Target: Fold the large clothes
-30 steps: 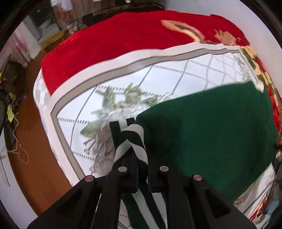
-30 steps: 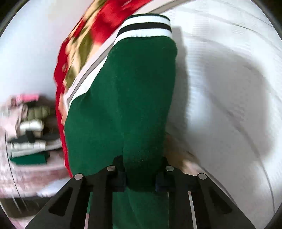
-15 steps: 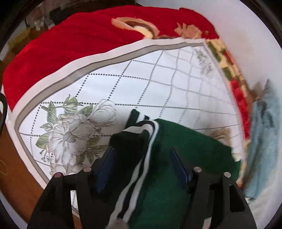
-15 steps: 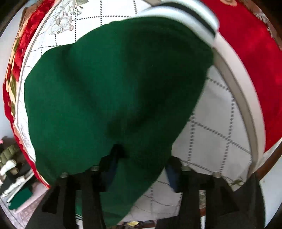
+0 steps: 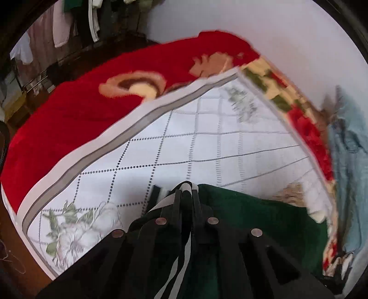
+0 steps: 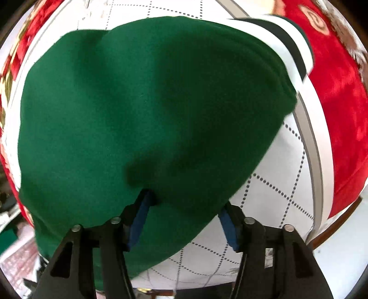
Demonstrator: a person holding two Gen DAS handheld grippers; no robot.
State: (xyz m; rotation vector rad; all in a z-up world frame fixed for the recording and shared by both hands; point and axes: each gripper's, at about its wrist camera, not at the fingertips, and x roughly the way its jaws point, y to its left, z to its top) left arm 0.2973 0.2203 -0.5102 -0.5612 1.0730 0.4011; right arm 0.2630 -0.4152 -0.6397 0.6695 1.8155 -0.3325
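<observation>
My left gripper (image 5: 185,195) is matte black plastic, angular, with four round silver screw heads across its finger bases. My right gripper (image 6: 184,220) looks the same, plus blue pads (image 6: 138,220) lining its fingers.

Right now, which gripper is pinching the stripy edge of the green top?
The left gripper, shut on the striped band. The right gripper is opening.

White wall (image 5: 264,20) — red blanket (image 5: 92,108), wooden floor (image 5: 13,243)
</observation>
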